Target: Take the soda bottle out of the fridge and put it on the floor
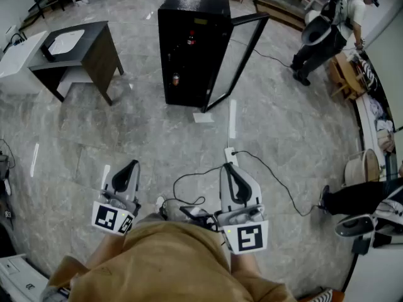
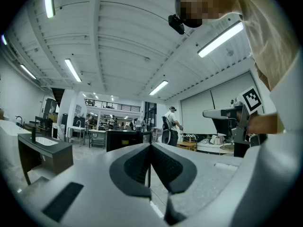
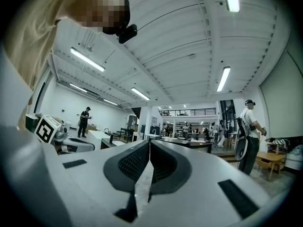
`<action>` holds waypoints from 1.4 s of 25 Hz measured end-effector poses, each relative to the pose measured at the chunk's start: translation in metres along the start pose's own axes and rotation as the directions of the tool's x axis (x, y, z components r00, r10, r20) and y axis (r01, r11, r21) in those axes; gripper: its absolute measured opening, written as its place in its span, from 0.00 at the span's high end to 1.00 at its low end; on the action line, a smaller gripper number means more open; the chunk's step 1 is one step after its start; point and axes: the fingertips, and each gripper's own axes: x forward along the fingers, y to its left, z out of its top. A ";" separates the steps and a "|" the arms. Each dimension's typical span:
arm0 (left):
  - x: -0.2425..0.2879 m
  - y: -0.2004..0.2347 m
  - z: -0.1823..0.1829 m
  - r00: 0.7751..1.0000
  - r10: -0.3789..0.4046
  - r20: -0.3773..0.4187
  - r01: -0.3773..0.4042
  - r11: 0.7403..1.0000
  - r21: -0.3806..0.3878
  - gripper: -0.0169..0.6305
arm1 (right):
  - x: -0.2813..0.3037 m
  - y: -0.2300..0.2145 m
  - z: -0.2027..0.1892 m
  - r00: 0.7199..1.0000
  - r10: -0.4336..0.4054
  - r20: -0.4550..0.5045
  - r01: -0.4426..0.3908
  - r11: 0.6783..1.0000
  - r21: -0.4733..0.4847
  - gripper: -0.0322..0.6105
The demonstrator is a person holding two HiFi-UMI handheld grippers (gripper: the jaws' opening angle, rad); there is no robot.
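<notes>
Soda bottle (image 1: pixel 190 40) in fridge (image 1: pixel 192 2), far frm L gripper (image 1: pixel 131 165), R gripper (image 1: pixel 228 167); jaws together, empty.

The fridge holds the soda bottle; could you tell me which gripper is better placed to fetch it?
Probably the left gripper: both are shut, empty and about equally far from the fridge, but its open door stands on the side of the right gripper.

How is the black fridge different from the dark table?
The tall black fridge stands higher than the dark table with the white top. The fridge is black all over; the table carries a white basin. The fridge's see-through door hangs open; the table has no door. Both stand on the grey stone floor.
</notes>
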 end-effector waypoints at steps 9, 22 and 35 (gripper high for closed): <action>-0.002 -0.022 0.001 1.000 0.030 0.002 -0.030 0.999 0.010 0.97 | -0.020 -0.011 -0.001 1.000 0.014 0.007 -0.014 1.000 0.009 0.94; 0.008 -0.045 0.004 0.995 0.101 0.008 -0.102 0.995 0.025 0.97 | -0.033 -0.044 -0.008 0.999 0.026 0.029 -0.028 0.998 0.058 0.94; 0.020 -0.049 -0.010 0.990 0.138 0.001 -0.138 0.990 0.021 0.97 | -0.008 -0.056 -0.018 0.996 0.076 0.040 -0.079 0.995 0.062 0.94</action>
